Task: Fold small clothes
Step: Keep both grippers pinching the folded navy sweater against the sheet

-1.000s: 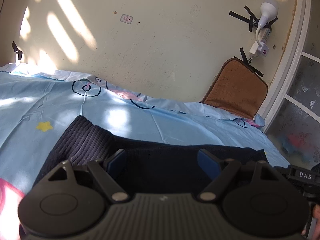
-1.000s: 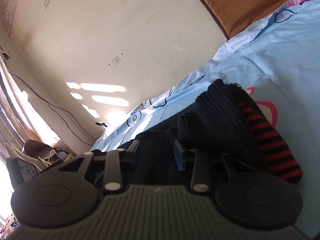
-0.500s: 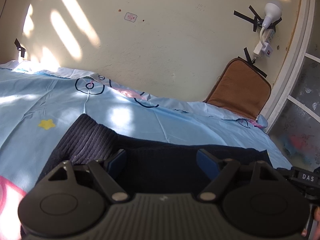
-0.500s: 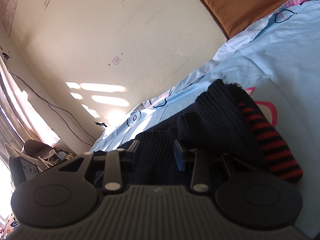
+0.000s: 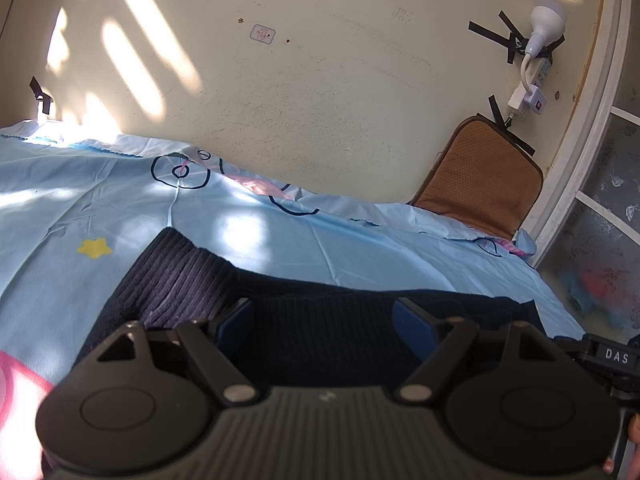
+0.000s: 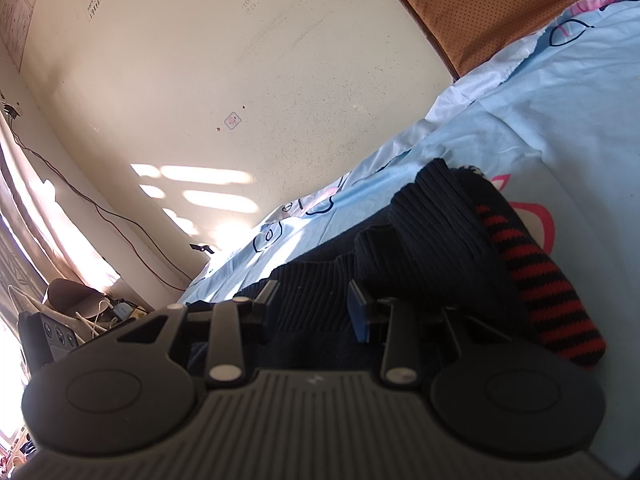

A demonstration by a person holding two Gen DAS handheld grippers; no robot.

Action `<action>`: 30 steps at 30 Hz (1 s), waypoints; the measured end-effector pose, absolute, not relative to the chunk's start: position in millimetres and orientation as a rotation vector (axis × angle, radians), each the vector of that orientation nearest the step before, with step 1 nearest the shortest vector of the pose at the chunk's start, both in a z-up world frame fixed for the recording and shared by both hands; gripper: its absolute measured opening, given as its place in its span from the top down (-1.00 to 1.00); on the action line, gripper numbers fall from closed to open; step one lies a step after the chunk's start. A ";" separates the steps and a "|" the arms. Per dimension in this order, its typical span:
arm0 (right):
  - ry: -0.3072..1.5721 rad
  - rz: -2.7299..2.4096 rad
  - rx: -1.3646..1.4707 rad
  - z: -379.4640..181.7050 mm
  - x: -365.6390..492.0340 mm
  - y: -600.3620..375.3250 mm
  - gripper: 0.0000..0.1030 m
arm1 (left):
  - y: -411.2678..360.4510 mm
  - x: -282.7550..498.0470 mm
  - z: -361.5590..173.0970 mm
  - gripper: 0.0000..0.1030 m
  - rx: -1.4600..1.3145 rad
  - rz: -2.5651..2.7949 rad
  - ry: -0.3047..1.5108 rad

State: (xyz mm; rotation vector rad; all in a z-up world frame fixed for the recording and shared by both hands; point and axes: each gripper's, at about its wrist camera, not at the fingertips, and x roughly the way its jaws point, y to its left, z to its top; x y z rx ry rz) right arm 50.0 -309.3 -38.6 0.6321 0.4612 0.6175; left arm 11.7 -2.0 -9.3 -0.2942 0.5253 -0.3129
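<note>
dark navy knit, thick and ribbed, is what both tools have in front of them: a small sweater (image 5: 320, 320) that lies on the light blue bedsheet (image 5: 100, 208) near the wall, with a ribbed cuff (image 5: 176, 276) at the left side and a red and black striped part (image 6: 536, 276) at the right side. i think the main danger from here is that a grip takes only the top layer of the knit, because the cloth is bulky and bunched near the right tool; then a lift would pull one layer and the fold would open or go crooked. the soft sheet under it could also be pinched together with the sweater and come up with it. the two sides may also move unequal, since the tools sit at different angles. the left gripper (image 5: 326, 322) has its blue pads (image 5: 412, 324) wide apart, low over the dark cloth, and it clamps nothing; if the tips touch the knit i cannot tell. the right gripper (image 6: 314, 308) has its fingers (image 6: 358, 314) apart too, but less wide, with a ridge of the ribbed knit between them, not squeezed as far as i can see.
</note>
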 end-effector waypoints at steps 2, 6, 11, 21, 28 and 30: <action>0.461 0.618 0.632 -38.7 50.0 -309.4 0.23 | -1.9 11.7 -9.2 -0.52 -0.294 -0.313 0.525; 0.461 0.618 0.632 -38.8 49.9 -309.5 0.23 | -1.9 11.7 -9.2 -0.52 -0.294 -0.313 0.525; 0.461 0.618 0.632 -38.7 49.9 -309.4 0.23 | -2.0 11.7 -9.3 -0.52 -0.294 -0.313 0.525; 0.461 0.618 0.632 -38.8 50.0 -309.2 0.23 | -1.6 11.4 -9.6 -0.51 -0.294 -0.314 0.525; 0.461 0.618 0.632 -38.7 49.9 -309.1 0.23 | -1.5 11.2 -8.9 -0.45 -0.291 -0.319 0.521; 0.461 0.618 0.632 -38.6 49.8 -309.0 0.23 | -1.8 10.7 -8.6 -0.38 -0.290 -0.320 0.519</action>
